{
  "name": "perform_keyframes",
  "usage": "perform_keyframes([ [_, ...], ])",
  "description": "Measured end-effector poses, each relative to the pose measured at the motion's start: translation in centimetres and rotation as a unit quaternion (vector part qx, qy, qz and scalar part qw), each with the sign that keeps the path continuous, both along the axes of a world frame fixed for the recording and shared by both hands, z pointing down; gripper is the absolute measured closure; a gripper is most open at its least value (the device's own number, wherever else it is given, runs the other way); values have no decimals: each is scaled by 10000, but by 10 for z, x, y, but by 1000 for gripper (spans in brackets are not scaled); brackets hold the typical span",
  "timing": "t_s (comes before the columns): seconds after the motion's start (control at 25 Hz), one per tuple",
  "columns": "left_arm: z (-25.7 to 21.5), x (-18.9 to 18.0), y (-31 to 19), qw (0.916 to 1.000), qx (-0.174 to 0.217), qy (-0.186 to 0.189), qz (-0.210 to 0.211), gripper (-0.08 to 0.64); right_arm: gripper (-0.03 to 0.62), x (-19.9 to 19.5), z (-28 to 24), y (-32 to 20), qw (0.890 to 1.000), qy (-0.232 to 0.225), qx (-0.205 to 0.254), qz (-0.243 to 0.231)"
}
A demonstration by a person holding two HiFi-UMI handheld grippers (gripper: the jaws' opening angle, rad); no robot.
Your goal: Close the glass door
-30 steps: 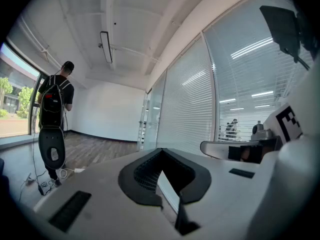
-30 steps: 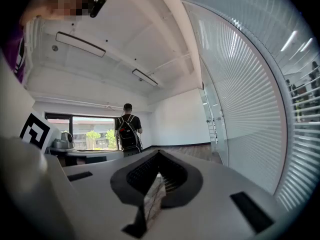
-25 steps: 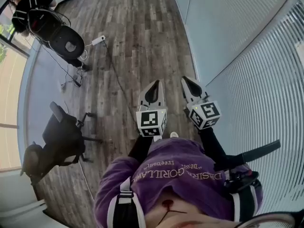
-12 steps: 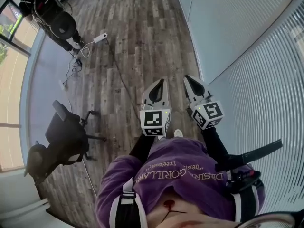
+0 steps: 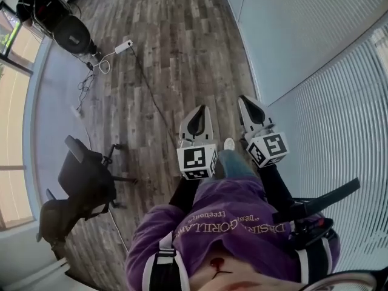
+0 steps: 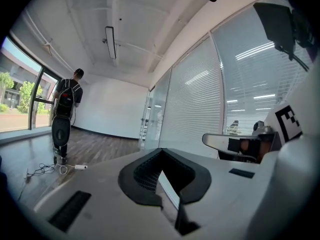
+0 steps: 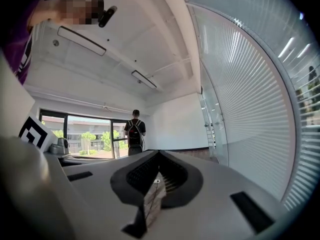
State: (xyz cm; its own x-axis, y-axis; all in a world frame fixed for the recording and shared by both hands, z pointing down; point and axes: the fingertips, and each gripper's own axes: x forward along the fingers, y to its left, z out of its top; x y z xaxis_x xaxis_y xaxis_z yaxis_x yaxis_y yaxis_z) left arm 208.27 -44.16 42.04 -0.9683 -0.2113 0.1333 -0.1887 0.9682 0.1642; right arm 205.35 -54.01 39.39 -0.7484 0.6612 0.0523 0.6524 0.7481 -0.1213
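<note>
Evenly, left tool (image 5: 198, 111) and right tool (image 5: 248, 105), both closed, point forward.

Two grippers: left gripper (image 5: 199, 111), right gripper (image 5: 248, 105). Two black office chairs — upper chair (image 5: 85, 173), lower chair (image 5: 53, 214). One white power strip (image 5: 124, 45). One standing person (image 6: 67, 101) with a backpack.

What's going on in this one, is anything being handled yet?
A person in a purple sweatshirt holds the left claw and right claw out in front, both shut and empty, beside a glass wall with blinds. What looks like the glass door is further ahead, untouched. Another person stands by the window.
</note>
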Motion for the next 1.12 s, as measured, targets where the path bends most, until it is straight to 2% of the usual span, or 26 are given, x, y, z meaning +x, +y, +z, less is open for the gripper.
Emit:
perform_keyframes([
  [0.2, 3, -59, 9, 9999, -36, -9, -95, 577, 601, -61, 6, 6, 9999, -121, 35, -54],
  [0.44, -4, -167, 13, 9990, -106, -216, -373, 577, 601, -172, 9, 5, 9996, -159, -29, -244],
  [0.68, -22, -271, 2, 9976, -94, -444, -521, 577, 601, -274, -9, -2, 9980, -505, 94, -375],
  [0.84, -20, -318, -6, 9978, -121, -394, -524, 577, 601, -326, -6, -5, 9982, -444, -14, -401],
  [1.04, -12, -366, 6, 9979, -141, -243, -577, 577, 601, -371, -1, 16, 9970, -284, -173, -705],
  [1.12, -7, -388, 11, 9981, -127, -224, -556, 577, 601, -391, 4, 22, 9971, -265, -181, -686],
])
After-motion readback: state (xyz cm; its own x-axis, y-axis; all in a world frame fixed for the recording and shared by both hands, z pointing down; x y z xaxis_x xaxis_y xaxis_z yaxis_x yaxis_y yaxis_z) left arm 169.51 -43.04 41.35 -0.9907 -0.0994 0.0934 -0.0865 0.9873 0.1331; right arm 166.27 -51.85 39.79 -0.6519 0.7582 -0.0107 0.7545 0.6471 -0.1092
